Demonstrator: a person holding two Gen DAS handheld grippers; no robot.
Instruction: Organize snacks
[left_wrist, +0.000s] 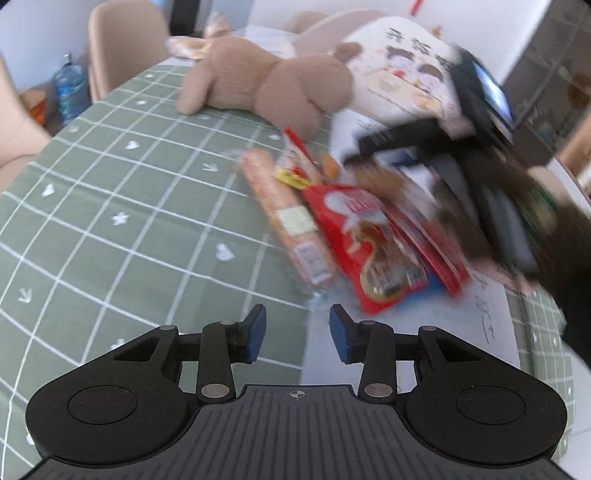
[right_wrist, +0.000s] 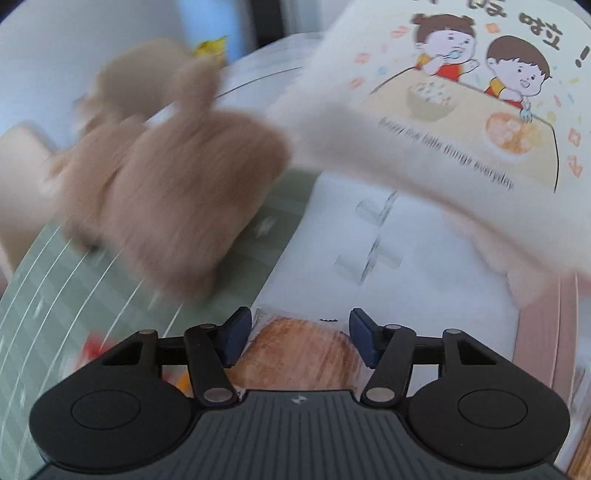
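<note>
Green checked cloth with white grid lines and small white motifs covers the surface (left_wrist: 110, 192); beige chairs (left_wrist: 122, 44) and a blue water bottle (left_wrist: 68, 90) stand beyond its far left edge.

Left wrist view: left claw (left_wrist: 297, 332) hangs over the near part of the cloth and the edge of a white sheet (left_wrist: 491, 332) with handwriting, too blurred to read. Blue pads stand partly apart, nothing between them, nothing touched.

Snack pile lies just beyond the left claw, right of centre: a long orange-pink sausage pack (left_wrist: 288, 218) with a pale label and barcode patch, text not legible; a red packet (left_wrist: 369, 243) touching its right side, white printing blurred; further red wrappers fanned to the right.

Right claw (left_wrist: 384, 147) enters from the right, heavily motion-blurred, over the far right end of the pile.

Tan plush toy (left_wrist: 266, 85) lies on the far side of the cloth. Right of it, a white bag (left_wrist: 399, 74) printed with cartoon children.

Right wrist view: the bag's print reads "enjoy the little things everyday", partly smeared, with large characters above, cut off. Right claw pads stand moderately apart with a brown-orange snack (right_wrist: 299, 350) between them; contact with the pads cannot be told.
</note>
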